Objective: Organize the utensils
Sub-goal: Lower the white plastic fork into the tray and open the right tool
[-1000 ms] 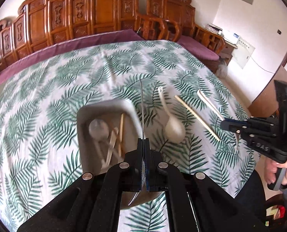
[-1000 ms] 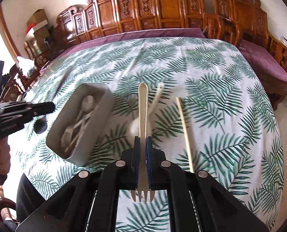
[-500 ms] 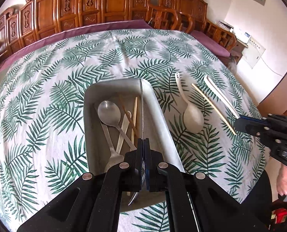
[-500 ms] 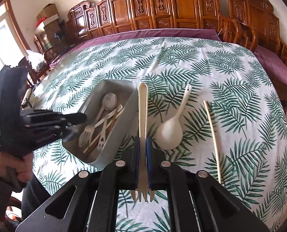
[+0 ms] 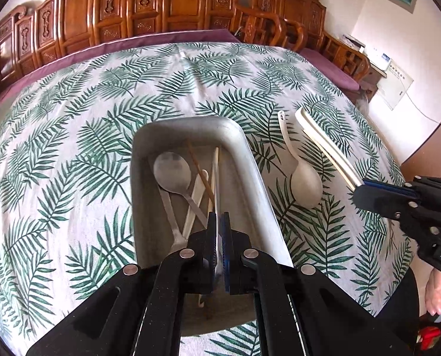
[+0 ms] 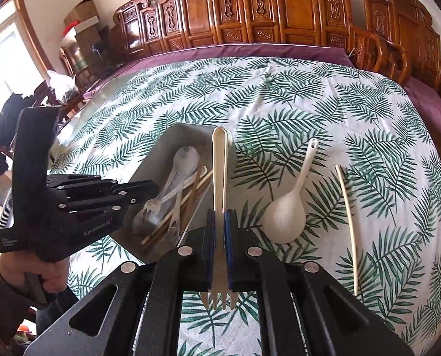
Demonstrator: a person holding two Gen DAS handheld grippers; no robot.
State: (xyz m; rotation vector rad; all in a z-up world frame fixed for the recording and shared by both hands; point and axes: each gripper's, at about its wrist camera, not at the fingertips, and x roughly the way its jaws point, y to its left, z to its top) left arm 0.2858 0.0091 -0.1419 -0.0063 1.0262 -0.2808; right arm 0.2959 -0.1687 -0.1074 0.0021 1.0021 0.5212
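Note:
A grey tray (image 5: pixel 259 175) (image 6: pixel 187 129) on the leaf-print cloth holds a metal spoon (image 5: pixel 173 169), a metal fork (image 6: pixel 153 204), chopsticks and pale utensils. My left gripper (image 5: pixel 219 222) is over the tray's near end, shut on a thin metal utensil (image 5: pixel 216 184) seen edge-on; it also shows in the right wrist view (image 6: pixel 143 191). My right gripper (image 6: pixel 219 222) is shut on a cream fork (image 6: pixel 219 166), handle forward, tines toward the camera, at the tray's right rim; it also shows in the left wrist view (image 5: pixel 365 191). A white soup spoon (image 6: pixel 288 210) (image 5: pixel 305 178) lies right of the tray.
A single pale chopstick (image 6: pixel 348 216) lies on the cloth right of the soup spoon. Carved wooden chairs (image 6: pixel 279 12) stand along the table's far side and right. Boxes and a window are at the far left.
My left gripper moved with its metal utensil from right of the tray to over it and lower. My right gripper carried the cream fork left, up to the tray's rim.

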